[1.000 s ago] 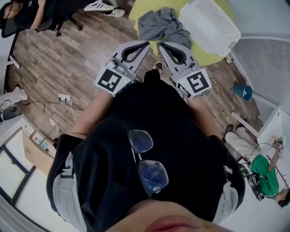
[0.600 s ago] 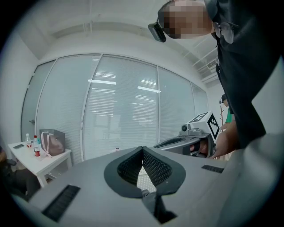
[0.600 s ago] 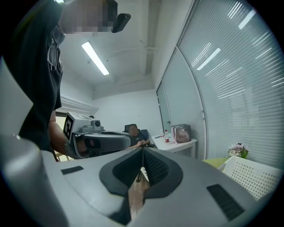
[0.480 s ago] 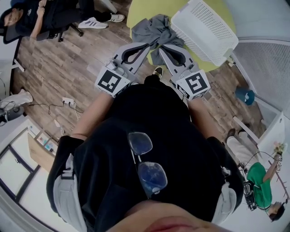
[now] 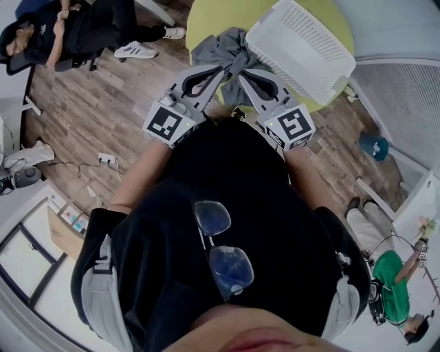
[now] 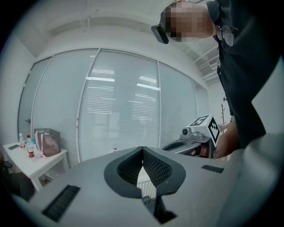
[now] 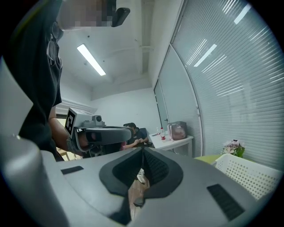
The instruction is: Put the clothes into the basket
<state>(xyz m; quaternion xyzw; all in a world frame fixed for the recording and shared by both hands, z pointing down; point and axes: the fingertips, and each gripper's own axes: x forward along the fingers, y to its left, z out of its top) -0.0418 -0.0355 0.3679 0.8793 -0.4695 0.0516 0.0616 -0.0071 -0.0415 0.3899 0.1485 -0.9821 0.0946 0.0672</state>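
Observation:
A crumpled grey garment lies on a round yellow-green surface at the top of the head view. Right beside it on the same surface stands a white perforated basket, which also shows at the lower right of the right gripper view. My left gripper and right gripper are held side by side in front of my body. Their tips overlap the near edge of the garment in this view. Both are shut with nothing between the jaws, as the left gripper and right gripper views show.
A person sits in a chair at the far left on the wooden floor. A power strip with cable lies on the floor at left. A blue object sits at right. A white side table holds bottles and a bag by the window blinds.
The garment, basket and yellow-green surface have come nearer in the head view. The gripper tips, short of the garment a second ago, now overlap its near edge. Both jaws stayed shut.

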